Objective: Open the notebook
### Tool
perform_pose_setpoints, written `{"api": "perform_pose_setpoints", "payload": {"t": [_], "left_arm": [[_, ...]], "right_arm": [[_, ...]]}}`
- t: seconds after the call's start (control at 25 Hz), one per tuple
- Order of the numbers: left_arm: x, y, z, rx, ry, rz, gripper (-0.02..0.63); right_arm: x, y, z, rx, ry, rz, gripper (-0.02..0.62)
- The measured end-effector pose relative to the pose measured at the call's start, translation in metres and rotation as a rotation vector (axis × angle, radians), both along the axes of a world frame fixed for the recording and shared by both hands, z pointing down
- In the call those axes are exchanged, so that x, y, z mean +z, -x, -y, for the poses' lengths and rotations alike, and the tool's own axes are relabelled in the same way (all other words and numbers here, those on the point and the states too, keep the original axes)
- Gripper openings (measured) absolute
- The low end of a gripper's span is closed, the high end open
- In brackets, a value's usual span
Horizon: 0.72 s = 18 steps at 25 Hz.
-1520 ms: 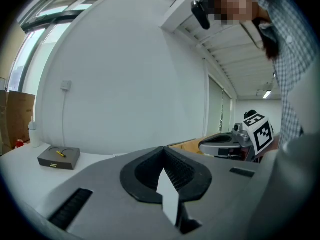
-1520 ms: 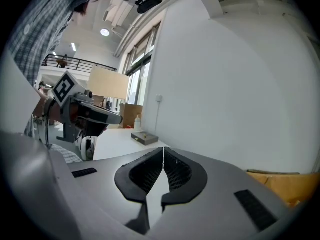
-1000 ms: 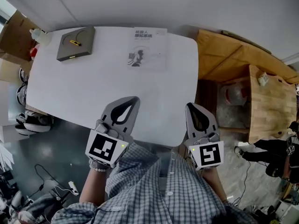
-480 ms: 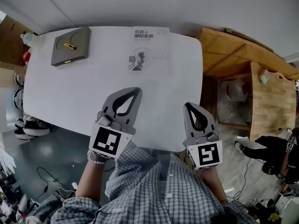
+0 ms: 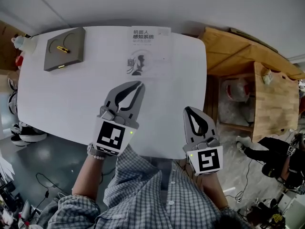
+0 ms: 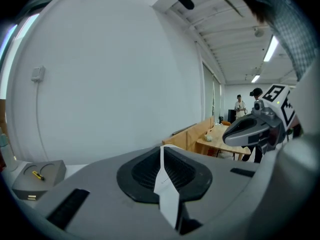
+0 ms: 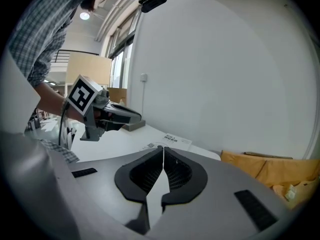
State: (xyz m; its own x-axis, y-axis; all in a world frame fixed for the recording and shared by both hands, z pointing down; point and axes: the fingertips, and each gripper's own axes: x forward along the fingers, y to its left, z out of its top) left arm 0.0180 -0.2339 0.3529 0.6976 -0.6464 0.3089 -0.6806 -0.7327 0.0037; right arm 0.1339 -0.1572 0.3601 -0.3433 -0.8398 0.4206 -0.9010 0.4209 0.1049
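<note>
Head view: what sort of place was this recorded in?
Probably an office or lab workroom: a white table with a notebook on it, wooden desks alongside, and ceiling strip lights in the left gripper view.

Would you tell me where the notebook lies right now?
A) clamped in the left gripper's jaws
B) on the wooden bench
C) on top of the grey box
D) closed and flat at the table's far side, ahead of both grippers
D: the notebook lies closed, cover up, on the white table, beyond the left gripper and the right gripper, touched by neither.
</note>
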Motion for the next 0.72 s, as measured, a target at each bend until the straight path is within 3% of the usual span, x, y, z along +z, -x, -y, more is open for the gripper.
{"api": "perform_pose_setpoints", "payload": {"t": [0.72], "left_arm": [[0.06, -0.057, 0.049, 0.156, 0.045, 0.013, 0.011]], "right_arm": [[0.029, -0.008, 0.026, 0.045, 0.051, 0.035, 0.023]]}}
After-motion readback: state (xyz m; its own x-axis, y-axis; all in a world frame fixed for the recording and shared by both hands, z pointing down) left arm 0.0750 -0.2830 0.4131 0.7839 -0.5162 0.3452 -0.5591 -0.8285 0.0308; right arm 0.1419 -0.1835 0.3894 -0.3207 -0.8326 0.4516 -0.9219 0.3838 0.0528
